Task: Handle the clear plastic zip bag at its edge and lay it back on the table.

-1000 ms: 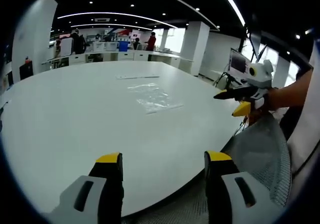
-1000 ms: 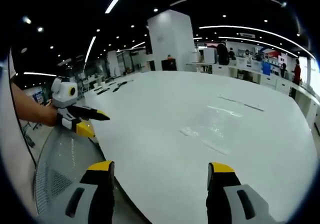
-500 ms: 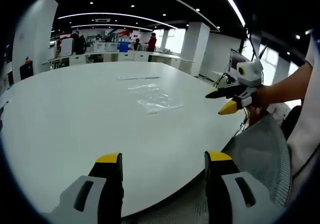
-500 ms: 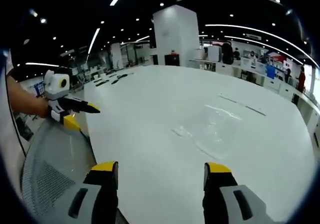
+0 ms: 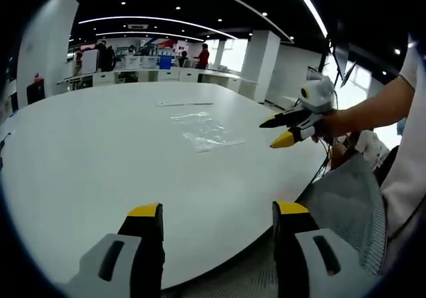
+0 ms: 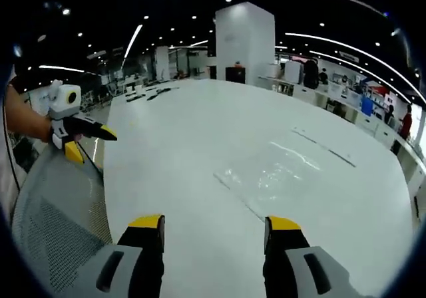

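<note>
In the left gripper view, my left tongs (image 5: 216, 211) stand spread at the bottom over the broad white round-edged desk (image 5: 93, 151). The clear, crinkled plastic zip bag (image 5: 205, 130) lies flat at centre. At the right, my right tongs (image 5: 276, 132) hover, jaws parted.

In the right gripper view, the bag (image 6: 269, 178) lies at centre, just beyond the spread right tongs (image 6: 213, 221). At the upper left, the left tongs (image 6: 90, 145) hang off the desk (image 6: 186, 125) edge over a grey mesh chair (image 6: 56, 211).

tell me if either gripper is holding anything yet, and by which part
Nothing is held. The left gripper and right gripper are both open, and the clear zip bag lies flat on the white table.
</note>
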`<move>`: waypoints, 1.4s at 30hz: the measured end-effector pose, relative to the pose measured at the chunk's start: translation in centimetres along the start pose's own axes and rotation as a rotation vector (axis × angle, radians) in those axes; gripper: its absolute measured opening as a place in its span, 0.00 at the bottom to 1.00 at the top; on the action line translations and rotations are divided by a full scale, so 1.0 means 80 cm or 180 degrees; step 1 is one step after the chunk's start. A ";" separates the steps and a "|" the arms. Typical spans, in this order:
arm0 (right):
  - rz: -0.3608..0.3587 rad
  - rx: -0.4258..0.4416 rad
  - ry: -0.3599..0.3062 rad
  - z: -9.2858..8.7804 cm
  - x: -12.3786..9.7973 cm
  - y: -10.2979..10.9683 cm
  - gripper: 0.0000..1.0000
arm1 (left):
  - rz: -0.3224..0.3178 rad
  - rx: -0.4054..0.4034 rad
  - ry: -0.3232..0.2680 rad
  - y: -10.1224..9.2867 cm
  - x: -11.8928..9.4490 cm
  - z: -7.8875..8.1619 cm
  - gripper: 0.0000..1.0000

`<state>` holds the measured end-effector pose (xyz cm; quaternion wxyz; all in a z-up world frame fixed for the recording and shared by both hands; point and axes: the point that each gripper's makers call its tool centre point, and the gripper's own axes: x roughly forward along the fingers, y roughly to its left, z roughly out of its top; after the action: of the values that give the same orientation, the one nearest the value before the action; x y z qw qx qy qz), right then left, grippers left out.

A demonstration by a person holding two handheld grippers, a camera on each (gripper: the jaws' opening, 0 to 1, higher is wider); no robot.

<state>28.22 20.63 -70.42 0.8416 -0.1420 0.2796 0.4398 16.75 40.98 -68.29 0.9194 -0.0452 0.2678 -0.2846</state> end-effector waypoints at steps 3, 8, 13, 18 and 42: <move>0.0013 -0.0069 0.0044 0.002 0.008 -0.004 0.55 | -0.0007 -0.0041 -0.0032 -0.003 -0.001 0.004 0.66; 0.0026 -0.0194 0.0118 -0.004 0.020 -0.019 0.51 | -0.0011 -0.0028 -0.0002 -0.005 -0.001 0.004 0.66; 0.0035 -0.0303 0.0182 -0.008 0.027 -0.030 0.44 | -0.0009 -0.0040 -0.0017 -0.003 -0.001 0.005 0.65; -0.0017 -0.0557 0.0448 -0.026 0.033 -0.054 0.39 | 0.0000 -0.0046 -0.0007 -0.001 0.000 0.004 0.65; 0.0100 -0.1480 0.0995 -0.047 0.059 -0.087 0.21 | 0.0038 -0.0063 0.0032 0.004 0.000 0.002 0.64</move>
<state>34.80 17.90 -76.32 0.7262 -0.3931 0.2998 0.4778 17.04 41.24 -68.23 0.9192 -0.0512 0.2755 -0.2768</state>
